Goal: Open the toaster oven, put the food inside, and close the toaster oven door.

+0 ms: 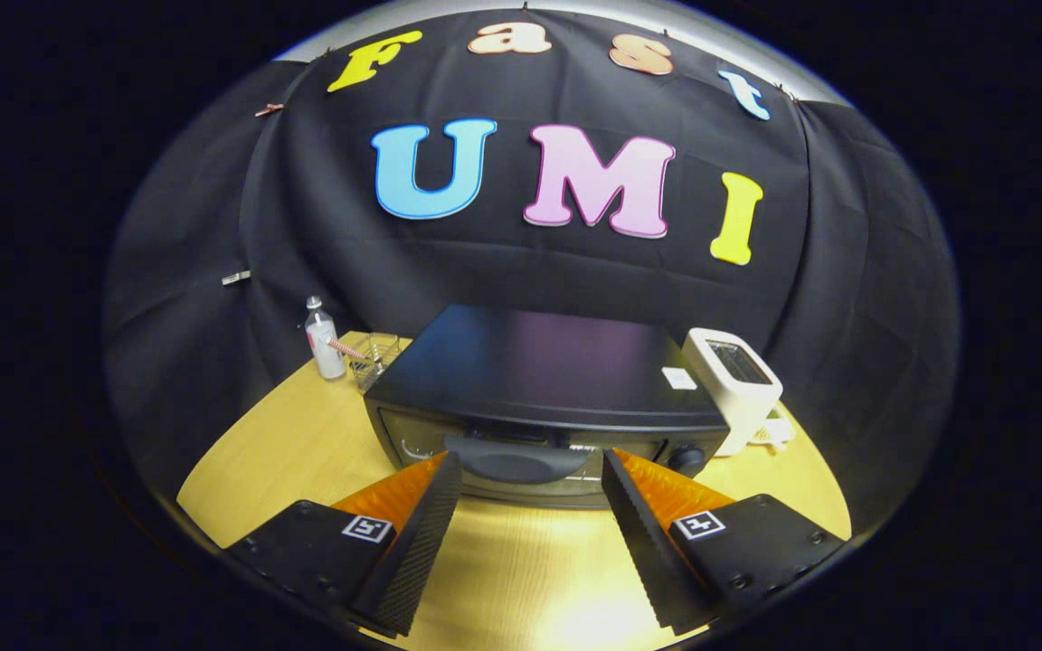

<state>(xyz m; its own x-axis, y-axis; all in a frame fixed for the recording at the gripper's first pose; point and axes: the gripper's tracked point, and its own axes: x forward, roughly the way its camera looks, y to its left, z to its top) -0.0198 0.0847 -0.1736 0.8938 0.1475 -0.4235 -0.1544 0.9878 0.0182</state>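
A clear bottle with a white cap was seen standing far left on the table, close to the black cloth wall. Just right of it a small wire basket was noted, with a striped stick resting between bottle and basket; what the stick was could not be told.

The toaster oven, black with a flat dark top, was recorded at the middle of the table, its front turned toward the tool. Its door was found shut, the wide dark handle lying across the upper part of the glass. A round knob was marked at the right end of the front. A small white sticker was seen on the right rear of the top.

The tool was held released, fingers spread wide and gripping nothing. The left finger and the right finger were seen flanking the handle, their tips just short of the door; contact could not be confirmed.

A white toaster was noted right of the oven, just beside its rear corner, with a pale item at its foot too small to be made out.
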